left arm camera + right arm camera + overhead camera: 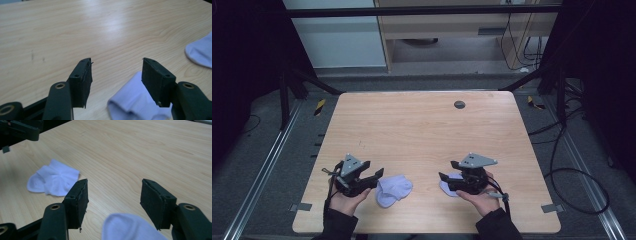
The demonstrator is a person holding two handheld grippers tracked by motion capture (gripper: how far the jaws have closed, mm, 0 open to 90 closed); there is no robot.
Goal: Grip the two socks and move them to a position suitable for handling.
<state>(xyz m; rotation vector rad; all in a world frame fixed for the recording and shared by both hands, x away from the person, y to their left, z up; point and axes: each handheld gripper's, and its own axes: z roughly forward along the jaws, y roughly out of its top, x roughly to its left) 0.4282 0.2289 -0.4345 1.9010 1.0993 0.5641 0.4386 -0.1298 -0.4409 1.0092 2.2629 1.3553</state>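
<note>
My left tongs [373, 176] and right tongs [445, 179] gape empty over two white socks, left sock [394, 190] and right sock [448, 187], on bare worktop [422, 130]; a grommet [459, 104] sits far off.

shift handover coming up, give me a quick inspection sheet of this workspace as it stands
surface: wooden table, bare apart from two socks; a dark round cap near its far edge
job's things: left sock lies crumpled by the left gripper; right sock lies partly under the right gripper; the two are apart
clutter: nothing seen
grippers: left gripper open, nothing between its pads; right gripper open, over its sock without pressing it
cables: black cables on the floor to the right of the table; a cable trails from each gripper
surroundings: grey floor, metal rails beside the table, wooden furniture beyond
</note>
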